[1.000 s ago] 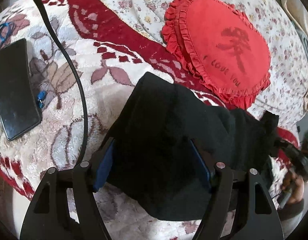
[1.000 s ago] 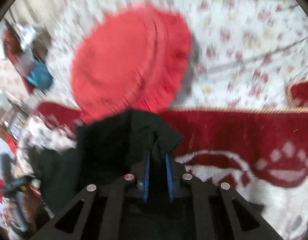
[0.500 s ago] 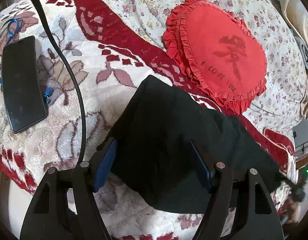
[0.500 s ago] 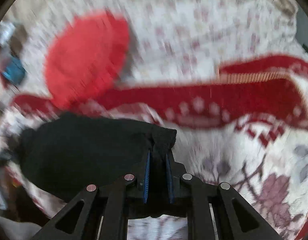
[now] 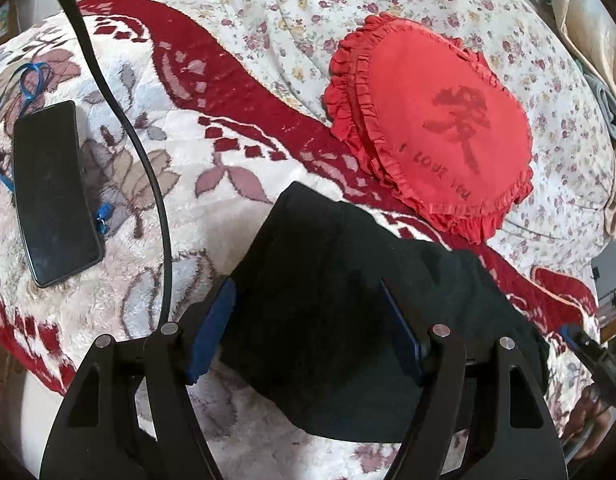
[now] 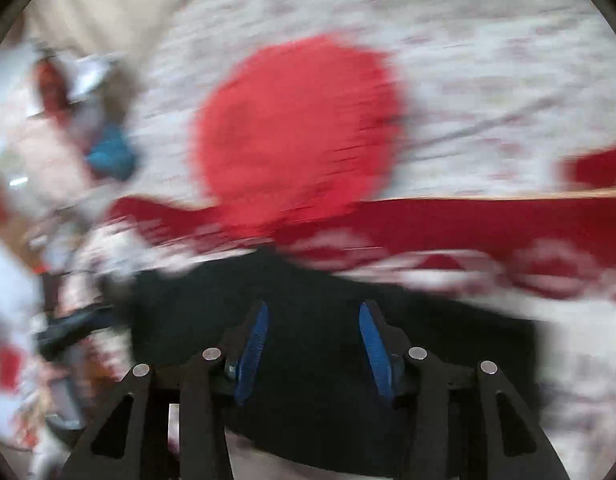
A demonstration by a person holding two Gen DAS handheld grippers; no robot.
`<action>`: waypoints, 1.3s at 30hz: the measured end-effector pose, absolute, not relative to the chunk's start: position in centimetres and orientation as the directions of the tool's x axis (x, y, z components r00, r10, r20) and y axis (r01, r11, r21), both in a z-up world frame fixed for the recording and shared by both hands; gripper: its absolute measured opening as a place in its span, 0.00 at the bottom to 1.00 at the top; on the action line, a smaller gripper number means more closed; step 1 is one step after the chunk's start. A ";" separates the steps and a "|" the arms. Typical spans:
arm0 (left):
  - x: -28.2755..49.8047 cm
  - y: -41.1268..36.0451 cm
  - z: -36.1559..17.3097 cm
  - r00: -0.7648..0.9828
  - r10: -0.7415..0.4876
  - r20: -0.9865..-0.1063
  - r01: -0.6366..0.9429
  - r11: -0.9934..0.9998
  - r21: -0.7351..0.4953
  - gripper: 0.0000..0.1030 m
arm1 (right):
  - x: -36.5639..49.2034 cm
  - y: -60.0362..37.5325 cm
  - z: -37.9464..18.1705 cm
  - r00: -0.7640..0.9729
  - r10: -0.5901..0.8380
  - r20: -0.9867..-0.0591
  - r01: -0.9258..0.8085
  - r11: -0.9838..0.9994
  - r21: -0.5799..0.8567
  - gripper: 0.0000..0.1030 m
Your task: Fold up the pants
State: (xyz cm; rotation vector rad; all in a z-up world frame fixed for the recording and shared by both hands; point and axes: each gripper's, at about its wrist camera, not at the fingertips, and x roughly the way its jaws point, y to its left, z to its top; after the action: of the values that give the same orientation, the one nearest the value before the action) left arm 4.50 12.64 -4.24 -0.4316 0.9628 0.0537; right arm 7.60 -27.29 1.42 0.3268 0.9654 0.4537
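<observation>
Left wrist view: left gripper (image 5: 308, 322) spread wide, straddling the black pants (image 5: 348, 280), gripping nothing; pants folded into a compact slab on the bed blanket (image 5: 211, 216), long axis slanting from near the red cushion (image 5: 440, 128) toward the bed's near right edge; phone (image 5: 51, 192) well apart on the left. Right wrist view, blurred: right gripper (image 6: 314, 344) also parted, empty, over the same slab, which stretches mostly sideways across it; neither clearly nearer.

The left gripper (image 5: 308, 320) is black, with angular linkage arms that have triangular cutouts, round silver screws at the joints and blue pads (image 5: 211, 328) inside its fingers. The right gripper (image 6: 314, 340) looks the same build, though motion blur softens it. A black cable (image 5: 147, 168) trails off.
</observation>
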 end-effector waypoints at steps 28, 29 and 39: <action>5.0 16.5 -7.1 0.582 -0.127 -0.803 -0.164 0.949 -0.269 0.14 | 18.6 6.8 -5.0 0.228 0.596 -0.770 -0.660 0.676 0.328 0.02; 5.1 16.8 -7.3 0.572 -0.123 -0.811 -0.169 0.950 -0.263 0.13 | 18.8 7.1 -5.1 0.226 0.602 -0.766 -0.658 0.674 0.336 0.00; 3.3 19.0 -7.2 0.553 -0.176 -0.814 -0.222 0.911 -0.348 0.41 | 12.0 2.4 -1.4 0.246 0.655 -0.714 -0.688 0.637 0.347 0.51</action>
State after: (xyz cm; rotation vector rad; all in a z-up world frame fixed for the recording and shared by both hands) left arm 3.26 19.00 -7.17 -0.4429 0.9930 0.0281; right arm 12.01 2.39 -1.43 -0.0404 0.9527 0.9167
